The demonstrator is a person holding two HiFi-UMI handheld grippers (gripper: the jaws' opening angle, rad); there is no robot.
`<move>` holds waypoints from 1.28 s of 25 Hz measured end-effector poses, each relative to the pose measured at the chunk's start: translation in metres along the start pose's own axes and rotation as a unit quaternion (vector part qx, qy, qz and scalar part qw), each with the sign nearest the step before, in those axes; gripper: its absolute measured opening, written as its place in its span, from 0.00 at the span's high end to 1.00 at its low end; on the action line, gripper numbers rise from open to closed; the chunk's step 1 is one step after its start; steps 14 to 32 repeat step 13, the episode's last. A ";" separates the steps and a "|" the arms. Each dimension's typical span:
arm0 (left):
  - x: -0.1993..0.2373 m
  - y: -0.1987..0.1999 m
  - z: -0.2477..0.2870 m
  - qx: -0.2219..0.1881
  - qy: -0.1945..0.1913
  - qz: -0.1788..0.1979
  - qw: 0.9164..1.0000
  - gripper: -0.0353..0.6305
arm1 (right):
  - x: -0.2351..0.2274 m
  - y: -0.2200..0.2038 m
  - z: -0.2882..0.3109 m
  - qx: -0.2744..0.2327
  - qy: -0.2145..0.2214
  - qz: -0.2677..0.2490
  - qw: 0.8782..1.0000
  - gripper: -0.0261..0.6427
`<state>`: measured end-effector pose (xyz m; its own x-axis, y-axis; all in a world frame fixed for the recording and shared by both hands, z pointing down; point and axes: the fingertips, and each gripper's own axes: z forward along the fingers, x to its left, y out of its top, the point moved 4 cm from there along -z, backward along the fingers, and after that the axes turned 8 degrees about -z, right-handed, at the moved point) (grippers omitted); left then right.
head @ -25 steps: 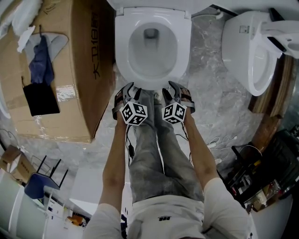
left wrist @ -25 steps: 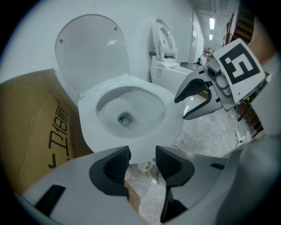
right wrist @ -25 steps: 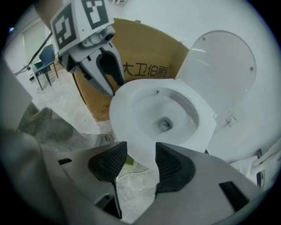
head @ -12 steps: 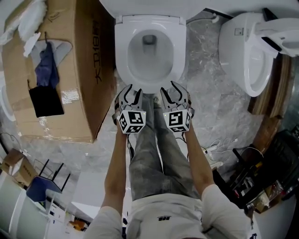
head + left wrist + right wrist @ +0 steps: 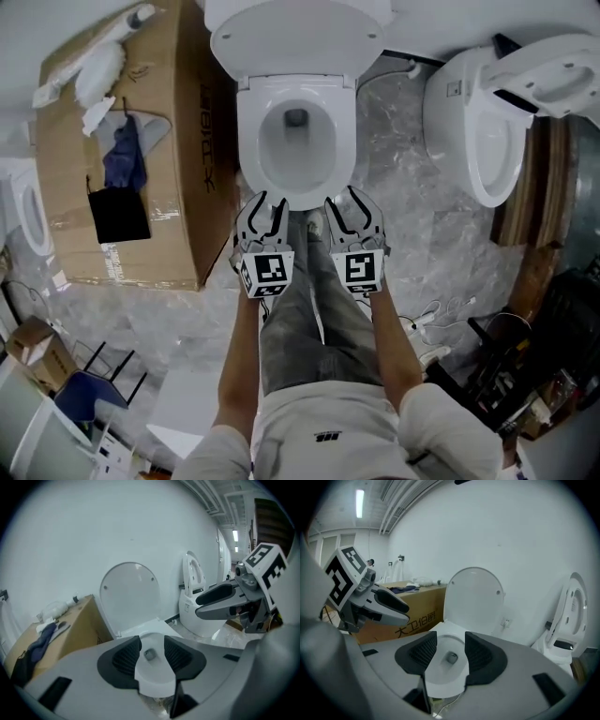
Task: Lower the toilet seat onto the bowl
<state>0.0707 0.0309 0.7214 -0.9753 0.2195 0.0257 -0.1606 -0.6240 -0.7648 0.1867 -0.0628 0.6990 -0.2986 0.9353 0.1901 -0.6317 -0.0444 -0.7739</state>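
Plastic, glossy and white, forms the oval toilet seat (image 5: 248,141), which appears to lie flat on the bowl (image 5: 296,161). The rounded lid (image 5: 298,33) stands upright behind it. The left gripper (image 5: 265,202) and right gripper (image 5: 349,197) hover just before the bowl's front edge. Their ribbed black pads are closing with nothing between them. A brown cardboard box (image 5: 159,169) stands beside the bowl on the veined grey floor (image 5: 403,216).

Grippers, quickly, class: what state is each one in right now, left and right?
Left gripper: open, jaws closing, nothing between them.
Right gripper: open, jaws closing, nothing between them.
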 end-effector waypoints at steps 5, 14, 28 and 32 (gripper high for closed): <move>-0.002 0.060 -0.042 -0.058 0.010 -0.010 0.998 0.68 | -0.016 0.053 -0.038 -0.049 -0.015 0.018 0.999 0.69; -0.012 0.148 -0.104 -0.148 0.012 -0.007 0.989 0.68 | -0.035 0.123 -0.099 -0.105 -0.040 0.033 0.993 0.69; -0.012 0.148 -0.104 -0.148 0.012 -0.007 0.989 0.68 | -0.035 0.123 -0.099 -0.105 -0.040 0.033 0.993 0.69; -0.012 0.148 -0.104 -0.148 0.012 -0.007 0.989 0.68 | -0.035 0.123 -0.099 -0.105 -0.040 0.033 0.993 0.69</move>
